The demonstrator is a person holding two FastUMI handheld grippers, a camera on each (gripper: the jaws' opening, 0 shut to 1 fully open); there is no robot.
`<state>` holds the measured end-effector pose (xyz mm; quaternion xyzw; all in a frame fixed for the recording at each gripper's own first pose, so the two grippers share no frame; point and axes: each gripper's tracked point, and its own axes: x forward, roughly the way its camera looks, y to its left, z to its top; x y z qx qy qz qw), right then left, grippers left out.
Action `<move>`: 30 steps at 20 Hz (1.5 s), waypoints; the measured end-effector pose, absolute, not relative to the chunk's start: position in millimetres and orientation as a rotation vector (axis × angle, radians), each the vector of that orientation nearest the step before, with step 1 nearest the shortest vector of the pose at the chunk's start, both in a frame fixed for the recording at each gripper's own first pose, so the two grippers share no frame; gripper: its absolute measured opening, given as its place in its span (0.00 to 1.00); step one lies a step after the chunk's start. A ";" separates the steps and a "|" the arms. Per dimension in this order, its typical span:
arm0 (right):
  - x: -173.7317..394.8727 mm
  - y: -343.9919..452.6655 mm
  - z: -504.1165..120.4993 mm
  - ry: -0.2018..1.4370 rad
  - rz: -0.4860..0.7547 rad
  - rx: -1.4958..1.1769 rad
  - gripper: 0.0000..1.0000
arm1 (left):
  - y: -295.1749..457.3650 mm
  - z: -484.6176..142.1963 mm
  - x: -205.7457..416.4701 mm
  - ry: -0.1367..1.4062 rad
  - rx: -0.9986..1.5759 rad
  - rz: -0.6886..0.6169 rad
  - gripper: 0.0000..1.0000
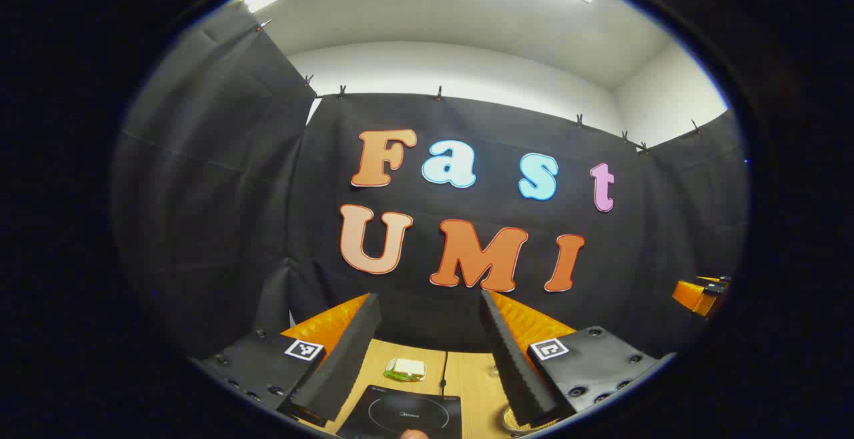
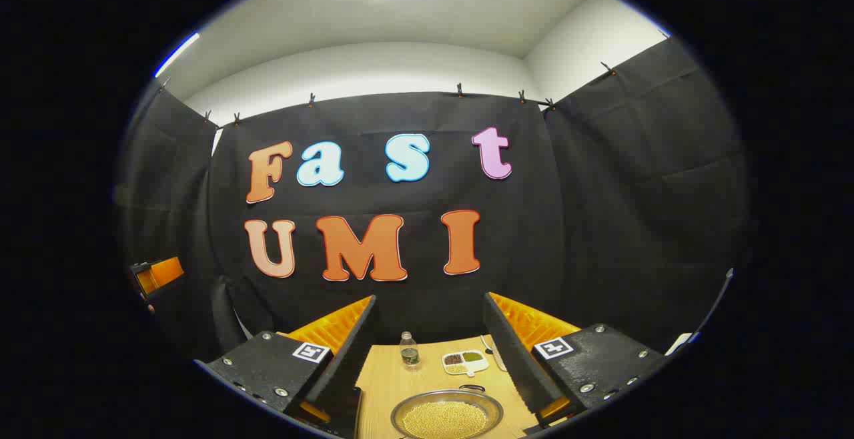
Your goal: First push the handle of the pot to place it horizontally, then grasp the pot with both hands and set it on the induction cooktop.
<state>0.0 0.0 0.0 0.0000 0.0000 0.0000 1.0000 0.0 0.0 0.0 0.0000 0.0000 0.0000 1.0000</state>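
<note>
Two claws, left claw (image 1: 430,352) and right claw (image 2: 430,352), I hold spread wide, gripping nothing; the pot (image 2: 446,416) sits bottom center, its handle direction unclear, cooktop (image 1: 407,413) low in frame.

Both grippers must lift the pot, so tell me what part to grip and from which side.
Grip the pot by its thin rim, left gripper on its left edge, right gripper on its right, each coming from above. It is round, shallow and full of yellow grains, so opposite, level holds likely keep it from tipping. Both grippers are open.
</note>
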 end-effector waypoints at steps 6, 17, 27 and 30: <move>-0.3 -6.2 1.4 -0.003 -0.017 -0.011 0.96 | -5.0 0.4 5.1 -0.009 -0.004 -0.017 0.97; 0.2 2.6 6.2 -0.019 0.001 -0.028 0.95 | 4.9 4.2 9.5 -0.020 0.014 0.011 0.97; 0.3 -3.9 -0.4 -0.008 -0.012 -0.015 0.95 | -8.8 5.1 15.3 -0.022 0.024 -0.024 0.97; 0.1 -3.7 -3.9 0.003 -0.007 -0.010 0.85 | -15.6 3.6 15.4 -0.019 0.025 -0.040 0.97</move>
